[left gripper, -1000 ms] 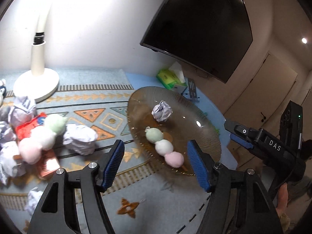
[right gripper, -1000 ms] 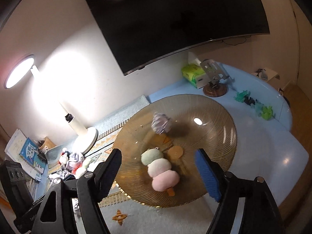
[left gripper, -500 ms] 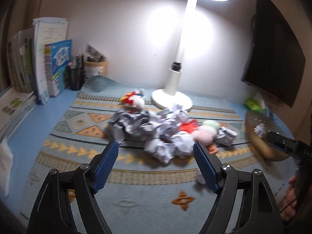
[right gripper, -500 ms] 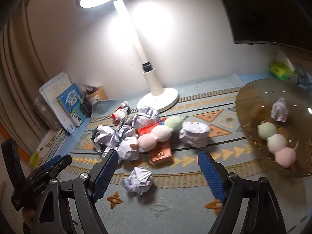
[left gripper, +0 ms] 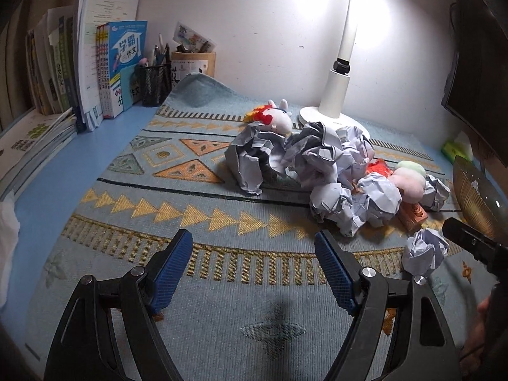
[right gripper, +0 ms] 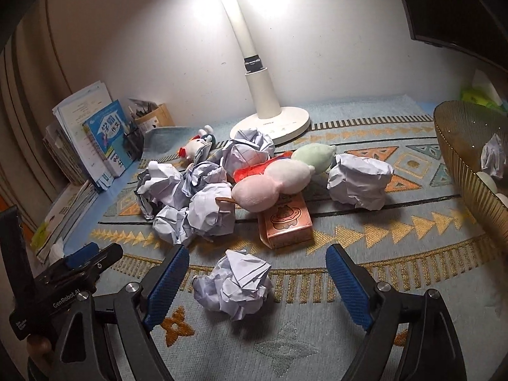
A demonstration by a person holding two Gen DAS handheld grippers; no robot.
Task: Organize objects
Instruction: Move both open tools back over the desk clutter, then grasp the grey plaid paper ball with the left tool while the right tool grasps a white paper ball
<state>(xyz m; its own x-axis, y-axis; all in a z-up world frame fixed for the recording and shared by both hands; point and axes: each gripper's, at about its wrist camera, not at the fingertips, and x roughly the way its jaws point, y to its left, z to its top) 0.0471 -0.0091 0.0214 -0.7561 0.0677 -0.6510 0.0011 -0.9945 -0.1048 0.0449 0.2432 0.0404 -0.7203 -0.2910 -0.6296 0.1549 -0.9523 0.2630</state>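
A heap of crumpled paper balls (left gripper: 320, 158) (right gripper: 190, 197) lies on the patterned mat, mixed with a plush dango skewer (right gripper: 279, 177) (left gripper: 409, 181), a small pink box (right gripper: 285, 222) and a small plush doll (left gripper: 273, 119) (right gripper: 197, 147). One loose paper ball (right gripper: 235, 282) (left gripper: 424, 250) lies just ahead of my right gripper (right gripper: 257, 285), which is open and empty. My left gripper (left gripper: 254, 266) is open and empty over bare mat, short of the heap. A ribbed amber glass plate (right gripper: 466, 158) (left gripper: 470, 197) at the right holds a paper ball (right gripper: 493, 155).
A white desk lamp (right gripper: 270, 117) (left gripper: 336, 101) stands behind the heap. Books (left gripper: 95, 70), a mesh pen cup (left gripper: 155, 84) and a wooden holder stand at the back left. A dark screen hangs at the upper right. A green tissue pack (left gripper: 455, 149) lies by the wall.
Both grippers have swung left from the amber plate to face the heap, and now sit lower and closer to the mat. The right one has closed in on the loose paper ball.
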